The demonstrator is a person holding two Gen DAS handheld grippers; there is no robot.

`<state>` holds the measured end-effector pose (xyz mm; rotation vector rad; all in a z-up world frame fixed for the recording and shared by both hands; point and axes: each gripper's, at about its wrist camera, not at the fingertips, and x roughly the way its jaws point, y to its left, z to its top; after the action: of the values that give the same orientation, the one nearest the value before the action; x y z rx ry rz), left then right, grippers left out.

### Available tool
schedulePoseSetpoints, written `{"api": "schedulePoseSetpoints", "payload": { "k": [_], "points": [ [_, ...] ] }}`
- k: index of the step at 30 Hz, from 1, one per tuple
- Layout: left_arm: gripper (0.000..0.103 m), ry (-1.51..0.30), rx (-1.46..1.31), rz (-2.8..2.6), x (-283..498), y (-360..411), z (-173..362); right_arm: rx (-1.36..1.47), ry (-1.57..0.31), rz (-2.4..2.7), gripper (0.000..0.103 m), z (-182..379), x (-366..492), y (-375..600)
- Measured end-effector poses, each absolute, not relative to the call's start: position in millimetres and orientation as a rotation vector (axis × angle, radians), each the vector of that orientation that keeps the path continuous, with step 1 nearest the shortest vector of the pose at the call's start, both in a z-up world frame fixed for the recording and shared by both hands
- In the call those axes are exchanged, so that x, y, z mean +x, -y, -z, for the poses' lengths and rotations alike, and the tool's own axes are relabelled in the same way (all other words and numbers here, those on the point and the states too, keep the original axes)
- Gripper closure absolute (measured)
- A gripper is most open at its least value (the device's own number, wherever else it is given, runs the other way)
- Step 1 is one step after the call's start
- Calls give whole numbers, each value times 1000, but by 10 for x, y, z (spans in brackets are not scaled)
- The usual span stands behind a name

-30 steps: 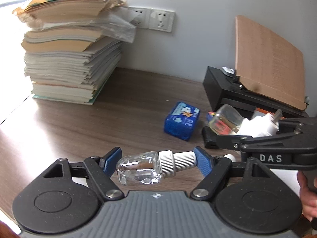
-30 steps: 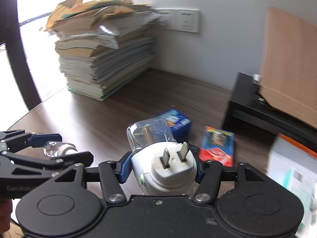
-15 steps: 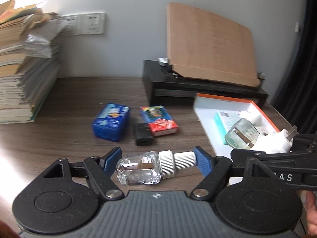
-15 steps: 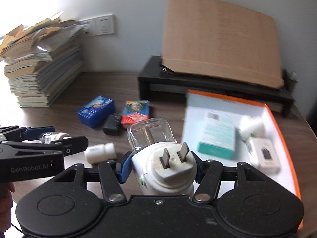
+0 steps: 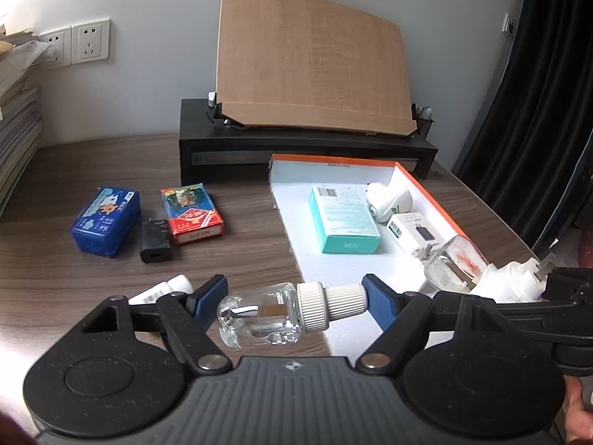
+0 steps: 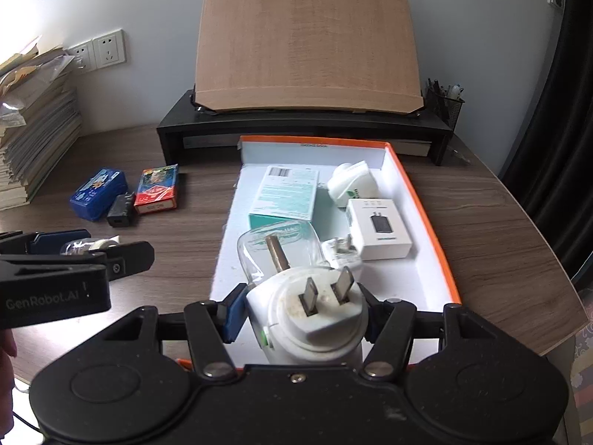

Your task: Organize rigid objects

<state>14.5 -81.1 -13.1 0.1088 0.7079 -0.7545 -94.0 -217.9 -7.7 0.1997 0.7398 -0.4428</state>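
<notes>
My left gripper [image 5: 294,306] is shut on a clear glass bottle with a white cap [image 5: 274,313], held sideways above the table, left of the tray. It also shows in the right wrist view [image 6: 74,246]. My right gripper [image 6: 300,309] is shut on a white plug-in heater with a clear bottle [image 6: 307,307], prongs up, over the near end of the orange-rimmed white tray [image 6: 441,256]. The heater also shows in the left wrist view [image 5: 481,274]. In the tray lie a teal box [image 6: 287,194], a white charger box [image 6: 378,228], a white plug heater [image 6: 352,183] and a small white plug [image 6: 341,252].
On the wooden table left of the tray lie a blue box [image 5: 107,220], a black charger [image 5: 155,241], a red card pack [image 5: 191,213] and a small white bottle [image 5: 163,291]. A black stand with a wooden board [image 5: 307,137] is behind. Stacked papers [image 6: 33,137] stand far left.
Both grippers swung right from the paper stack toward the tray, each keeping its object. The right gripper now hangs over the tray's near end.
</notes>
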Motion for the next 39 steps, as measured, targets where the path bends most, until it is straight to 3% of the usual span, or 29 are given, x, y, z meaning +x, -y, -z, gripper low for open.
{"api": "schedulePoseSetpoints", "payload": {
  "k": [18,39],
  "points": [
    [22,-668,102,668,11,1580,-60,214,-669,412,32,-83,-1117,3046],
    [22,-704,71,571,251,1823,-175,221,-651,375,32,-159,-830,3305]
  ]
}}
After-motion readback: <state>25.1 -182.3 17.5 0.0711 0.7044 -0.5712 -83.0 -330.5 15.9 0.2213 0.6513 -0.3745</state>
